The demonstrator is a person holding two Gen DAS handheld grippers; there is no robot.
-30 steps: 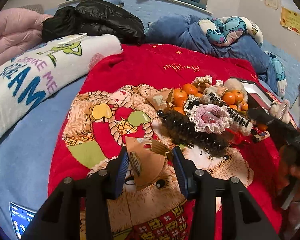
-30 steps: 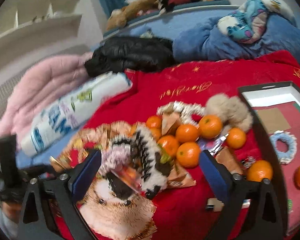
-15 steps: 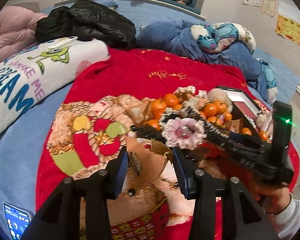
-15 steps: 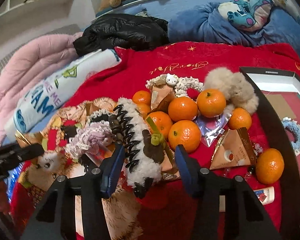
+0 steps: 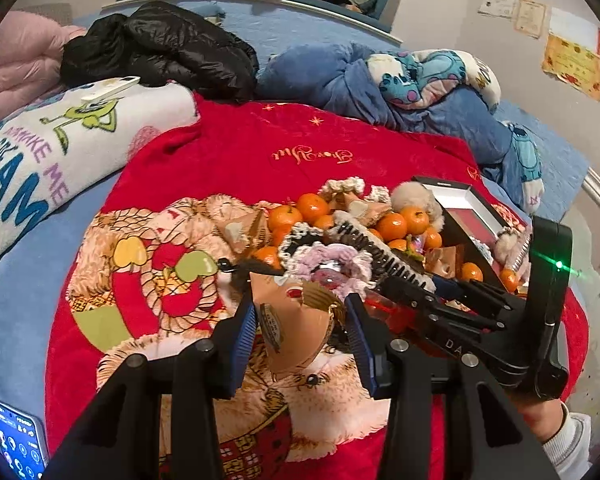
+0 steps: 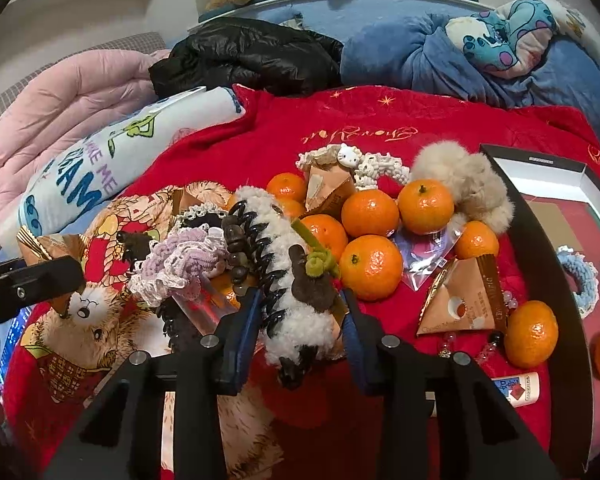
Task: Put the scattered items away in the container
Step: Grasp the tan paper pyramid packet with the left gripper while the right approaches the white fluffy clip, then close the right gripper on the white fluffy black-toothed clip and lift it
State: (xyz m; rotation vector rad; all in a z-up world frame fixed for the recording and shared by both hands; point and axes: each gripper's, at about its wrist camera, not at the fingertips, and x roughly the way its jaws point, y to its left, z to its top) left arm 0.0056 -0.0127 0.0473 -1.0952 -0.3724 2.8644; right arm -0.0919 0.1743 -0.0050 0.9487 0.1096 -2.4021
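Red blanket [image 6: 260, 128]: right hand-held gripper [image 6: 300, 316] closing around fluffy hair claw [image 6: 284, 264].

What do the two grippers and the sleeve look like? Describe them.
Both grippers, left gripper and right gripper, are black angular frames with silver bolts and blue finger pads. The right carries a green light and faint lettering. The sleeve is white.

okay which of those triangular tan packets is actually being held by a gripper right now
The triangular packet between the left gripper pads, lifted; the others lie loose on the red blanket.
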